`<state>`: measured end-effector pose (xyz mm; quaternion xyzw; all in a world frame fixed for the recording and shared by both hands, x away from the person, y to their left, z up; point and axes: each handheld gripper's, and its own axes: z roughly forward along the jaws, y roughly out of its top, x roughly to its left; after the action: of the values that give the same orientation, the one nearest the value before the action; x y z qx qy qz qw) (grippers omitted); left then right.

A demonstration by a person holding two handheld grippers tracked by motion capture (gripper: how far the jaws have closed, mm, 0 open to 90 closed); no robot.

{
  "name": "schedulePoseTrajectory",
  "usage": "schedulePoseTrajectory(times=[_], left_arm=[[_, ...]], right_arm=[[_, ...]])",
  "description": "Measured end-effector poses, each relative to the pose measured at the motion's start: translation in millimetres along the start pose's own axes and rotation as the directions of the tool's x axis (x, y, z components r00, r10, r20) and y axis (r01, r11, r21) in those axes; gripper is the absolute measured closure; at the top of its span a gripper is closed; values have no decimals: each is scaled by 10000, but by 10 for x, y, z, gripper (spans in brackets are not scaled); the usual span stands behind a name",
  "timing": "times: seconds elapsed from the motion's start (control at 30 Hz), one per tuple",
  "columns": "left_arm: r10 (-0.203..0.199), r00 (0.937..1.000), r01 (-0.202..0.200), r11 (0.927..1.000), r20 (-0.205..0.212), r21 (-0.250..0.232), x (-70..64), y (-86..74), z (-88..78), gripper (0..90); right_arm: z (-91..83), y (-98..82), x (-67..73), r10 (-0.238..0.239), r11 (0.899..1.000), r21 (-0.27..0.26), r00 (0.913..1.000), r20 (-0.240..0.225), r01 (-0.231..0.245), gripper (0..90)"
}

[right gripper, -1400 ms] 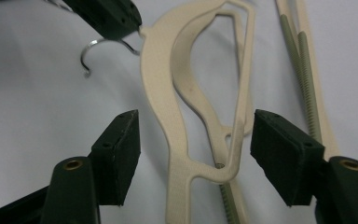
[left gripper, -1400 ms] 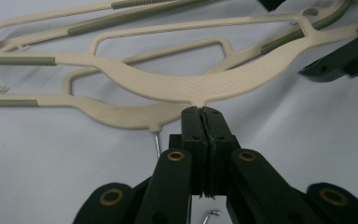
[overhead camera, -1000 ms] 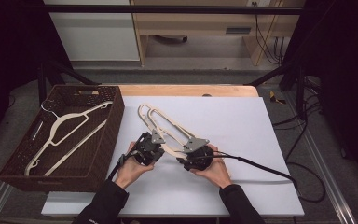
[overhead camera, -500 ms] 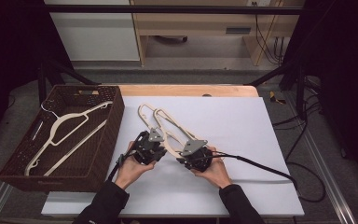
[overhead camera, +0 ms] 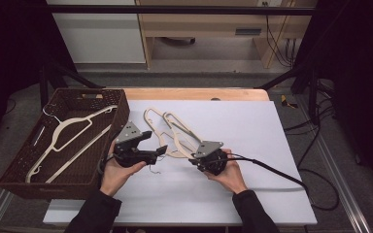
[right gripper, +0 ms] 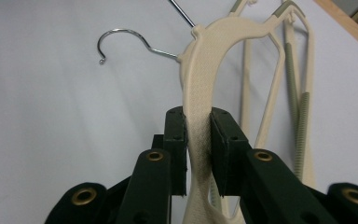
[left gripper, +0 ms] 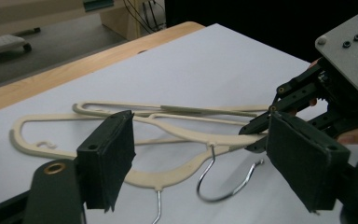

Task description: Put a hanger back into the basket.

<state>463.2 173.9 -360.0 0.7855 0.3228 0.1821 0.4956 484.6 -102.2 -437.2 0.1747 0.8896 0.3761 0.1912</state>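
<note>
High view: two cream hangers (overhead camera: 175,136) lie overlapped on the white table (overhead camera: 252,145), just right of the brown basket (overhead camera: 24,160), which holds two more hangers (overhead camera: 73,133). The left gripper (overhead camera: 158,150) hovers at the near left of the pair; its jaws have just been opening and nothing is between them. The right gripper (overhead camera: 194,156) sits at the near right end of the pair, jaws down on the plastic.

Left gripper view: its pads (left gripper: 109,161) stand wide apart and empty, above the hanger's wire hook (left gripper: 226,179). Farther off, the right gripper (left gripper: 265,126) pinches the cream arm.

Right gripper view: the right gripper (right gripper: 198,144) is clenched on the flat shoulder of one hanger (right gripper: 205,70), its jaws having just closed further, with the steel hook (right gripper: 130,39) beyond on the left.

The hanger looks light and stiff, thin plastic that may flex a little, with smooth faces likely to slip or swing in a one-point grip. The broad shoulder near the neck seems the best hold; the thin hook would probably twist.
</note>
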Motion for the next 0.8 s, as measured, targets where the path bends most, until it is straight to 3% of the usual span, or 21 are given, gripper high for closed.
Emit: schedulePoseTrajectory(times=[0.27, 0.57, 0.67, 0.8], left_arm=[[234, 9994, -237, 9997, -262, -101, 21, -101, -179, 214], [510, 9982, -512, 9987, -323, -48, 44, -190, -228, 210], [610, 9977, -609, 9981, -300, 40, 32, -203, -215, 206], [802, 9967, -801, 9968, -140, 64, -10, -198, -205, 205]], right_arm=[[-148, -5, -88, 153, 9998, -141, 9984, 542, -146, 808], [-398, -17, -205, 549, 9952, -876, 9896, 1326, -434, 873], [-485, -19, -243, 900, 9908, -1083, 9927, 805, -811, 874], [-534, -4, -229, 975, 9899, -1072, 9945, 392, -928, 874]])
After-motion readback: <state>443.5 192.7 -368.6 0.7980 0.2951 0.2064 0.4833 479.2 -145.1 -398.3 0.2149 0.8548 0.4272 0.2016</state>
